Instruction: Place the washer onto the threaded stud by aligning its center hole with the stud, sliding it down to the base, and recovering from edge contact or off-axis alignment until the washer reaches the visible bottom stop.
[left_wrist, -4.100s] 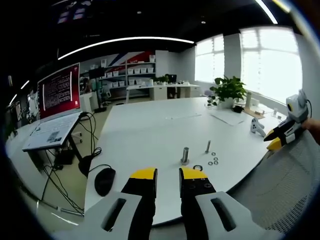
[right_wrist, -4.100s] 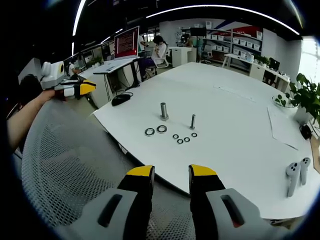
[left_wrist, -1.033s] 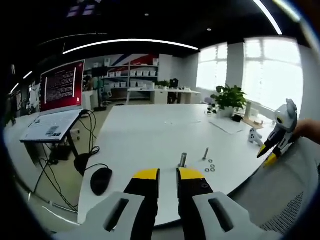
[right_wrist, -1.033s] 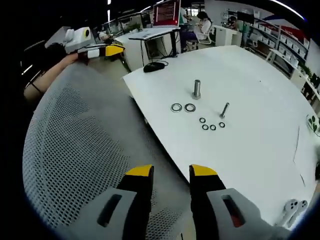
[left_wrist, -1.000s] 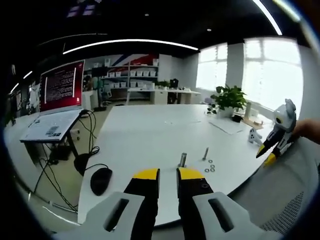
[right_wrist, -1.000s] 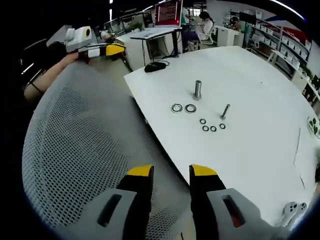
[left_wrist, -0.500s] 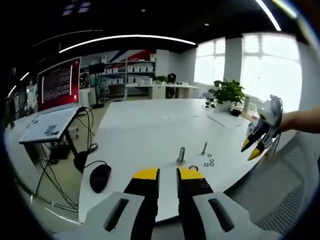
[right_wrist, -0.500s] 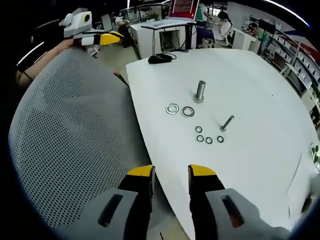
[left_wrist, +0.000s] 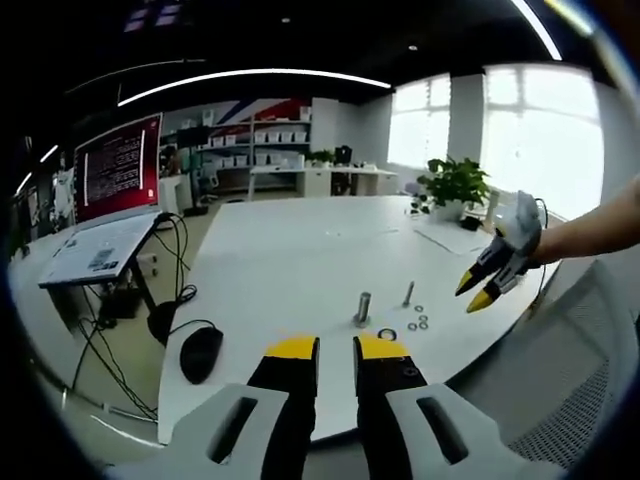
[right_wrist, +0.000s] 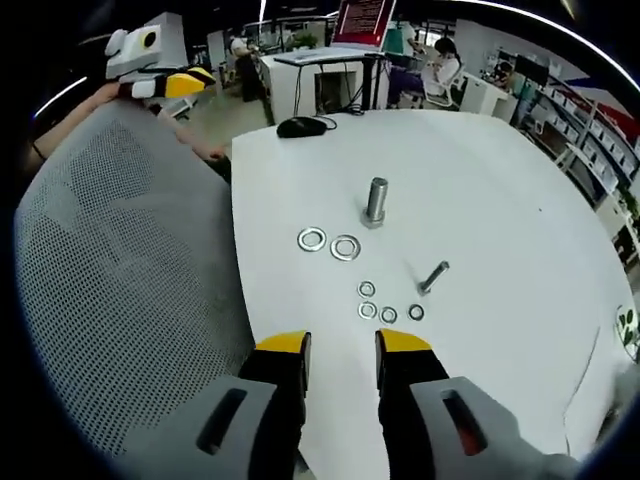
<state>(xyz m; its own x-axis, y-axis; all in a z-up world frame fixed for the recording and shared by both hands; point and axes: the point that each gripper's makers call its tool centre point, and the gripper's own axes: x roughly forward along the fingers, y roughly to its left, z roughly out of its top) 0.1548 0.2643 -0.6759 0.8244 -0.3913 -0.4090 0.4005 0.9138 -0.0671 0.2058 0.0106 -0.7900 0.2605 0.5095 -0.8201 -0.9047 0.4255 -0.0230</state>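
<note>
A thick threaded stud (right_wrist: 375, 201) stands upright on the white table (right_wrist: 500, 190). Two large washers (right_wrist: 311, 239) lie flat just in front of it. A thinner bolt (right_wrist: 434, 276) leans to the right, with several small washers (right_wrist: 389, 315) beside it. My right gripper (right_wrist: 342, 350) is open and empty, hovering over the table's near edge, short of the washers. In the left gripper view the stud (left_wrist: 362, 308) and one large washer (left_wrist: 387, 334) sit beyond my left gripper (left_wrist: 335, 350), whose jaws stand a narrow gap apart, empty. The right gripper (left_wrist: 476, 293) hangs above the table's right edge.
A grey mesh chair back (right_wrist: 110, 250) fills the space left of the table. A black mouse (right_wrist: 300, 126) lies near the table's far corner. A laptop (left_wrist: 100, 262), a red screen (left_wrist: 118, 175) and cables stand to the left. A potted plant (left_wrist: 455, 182) sits at the far end.
My right gripper has moved from over the chair back to the table's edge, nearer the washers. The left gripper has stayed put, its jaws slightly narrower than four seconds ago.
</note>
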